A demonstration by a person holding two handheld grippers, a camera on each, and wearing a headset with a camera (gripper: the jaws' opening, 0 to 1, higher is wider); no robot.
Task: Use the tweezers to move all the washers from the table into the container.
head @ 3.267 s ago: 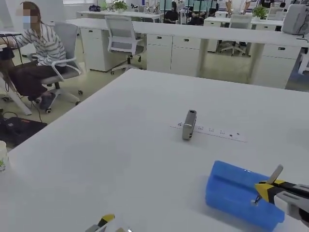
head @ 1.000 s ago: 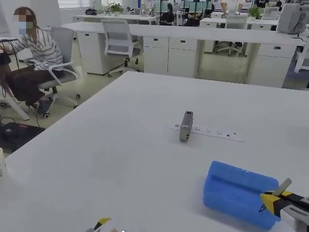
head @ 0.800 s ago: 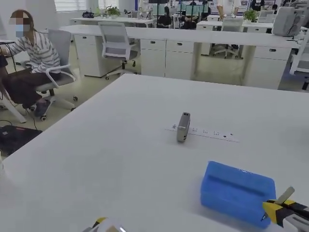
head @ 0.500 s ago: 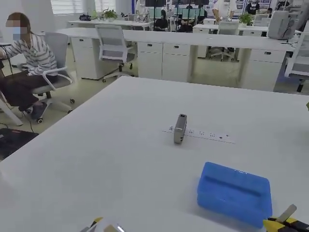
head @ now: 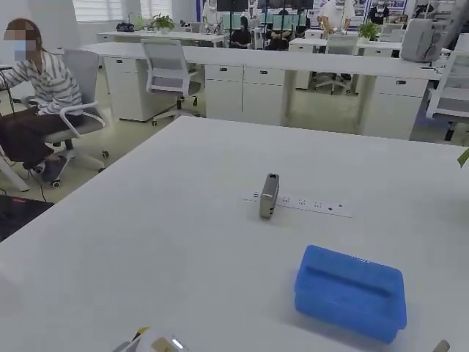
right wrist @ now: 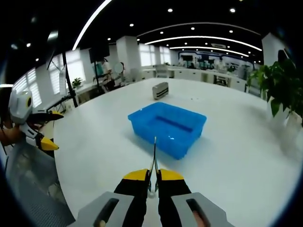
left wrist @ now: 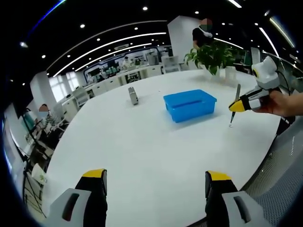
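The blue container (head: 350,293) stands on the white table (head: 183,242), open side up. My right gripper (right wrist: 152,177) is shut on thin metal tweezers (right wrist: 154,156) that point at the container's (right wrist: 168,125) near wall, a short way in front of it. In the left gripper view the right gripper (left wrist: 258,92) hovers to the right of the container (left wrist: 189,104), with the tweezers (left wrist: 234,101) pointing down at the tabletop. My left gripper (left wrist: 156,189) is open, holds nothing, and stays well back from the container. Its yellow tip (head: 139,339) pokes in at the head view's bottom edge.
A small grey device (head: 269,195) stands beyond the container beside a flat socket strip (head: 308,205). A potted plant (left wrist: 213,54) sits at the table's far end. Office desks, chairs (head: 172,70) and a seated person (head: 37,88) lie beyond the table.
The right gripper with the tweezers has drawn back from over the container toward the near edge, sliding out at the head view's lower right. The head camera has also shifted.
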